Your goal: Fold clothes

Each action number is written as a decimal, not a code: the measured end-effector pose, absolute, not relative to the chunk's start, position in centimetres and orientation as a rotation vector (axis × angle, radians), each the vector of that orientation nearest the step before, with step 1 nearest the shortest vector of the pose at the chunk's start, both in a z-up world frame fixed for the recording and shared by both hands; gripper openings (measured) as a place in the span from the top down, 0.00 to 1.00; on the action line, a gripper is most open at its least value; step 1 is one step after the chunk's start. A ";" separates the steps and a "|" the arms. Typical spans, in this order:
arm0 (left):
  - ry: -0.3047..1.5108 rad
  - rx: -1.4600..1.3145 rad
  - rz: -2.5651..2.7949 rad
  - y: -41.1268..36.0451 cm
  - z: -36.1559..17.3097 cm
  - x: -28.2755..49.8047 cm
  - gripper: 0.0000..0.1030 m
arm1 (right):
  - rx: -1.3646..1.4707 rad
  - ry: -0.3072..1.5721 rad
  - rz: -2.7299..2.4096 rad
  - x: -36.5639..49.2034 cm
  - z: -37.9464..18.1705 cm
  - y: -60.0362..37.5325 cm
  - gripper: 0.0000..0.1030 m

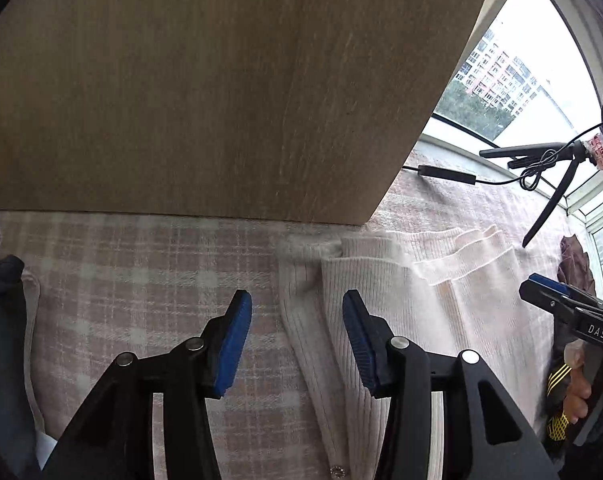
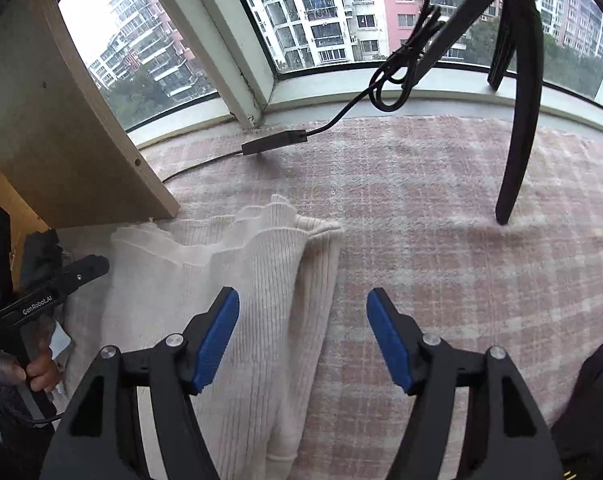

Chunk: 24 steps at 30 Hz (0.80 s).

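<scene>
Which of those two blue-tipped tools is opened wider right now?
The right tool: its blue pads stand clearly farther apart than the left tool's. Neither grips the cream sweater.

Left gripper & right gripper: black angular linkage arms, silver round pivot screws, ribbed blue pads. White lettering on bodies: "DAS", "GenRobot.AI". Black sleeve w/ yellow stripes, yellow mesh patch.

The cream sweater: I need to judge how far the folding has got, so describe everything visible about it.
The cream sweater is a ribbed knit, lying flat on the pink plaid blanket, folded lengthwise into a long strip with stacked layered edges at its far end, which sits at the foot of the wooden panel. A small button shows near its lower edge. Neither gripper touches it.
</scene>
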<state>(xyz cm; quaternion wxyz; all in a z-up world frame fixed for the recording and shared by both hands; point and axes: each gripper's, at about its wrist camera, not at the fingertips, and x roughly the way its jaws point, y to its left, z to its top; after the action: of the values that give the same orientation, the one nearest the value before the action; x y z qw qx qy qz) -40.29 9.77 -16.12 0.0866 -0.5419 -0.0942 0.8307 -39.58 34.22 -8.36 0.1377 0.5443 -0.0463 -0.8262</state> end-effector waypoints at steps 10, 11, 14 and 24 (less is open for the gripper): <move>-0.188 -1.647 2.454 10.0 -18.1 -43.4 0.46 | 1.566 -0.144 -2.230 -43.1 -11.4 34.4 0.35; -0.182 -1.646 2.448 10.1 -18.1 -43.5 0.46 | 1.556 -0.139 -2.224 -43.1 -11.4 34.4 0.35; -0.206 -1.637 2.405 9.9 -17.8 -43.6 0.47 | 1.549 -0.135 -2.202 -43.0 -11.4 34.0 0.39; -0.407 -1.590 2.302 8.6 -15.9 -43.0 0.45 | 1.541 -0.220 -2.164 -43.3 -10.1 33.4 0.41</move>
<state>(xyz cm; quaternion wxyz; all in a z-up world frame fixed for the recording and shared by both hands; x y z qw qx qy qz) -42.99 8.65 -15.90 0.1565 -0.5556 -0.1422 0.8041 -43.30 33.42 -10.11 0.2358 0.5616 -0.0801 -0.7890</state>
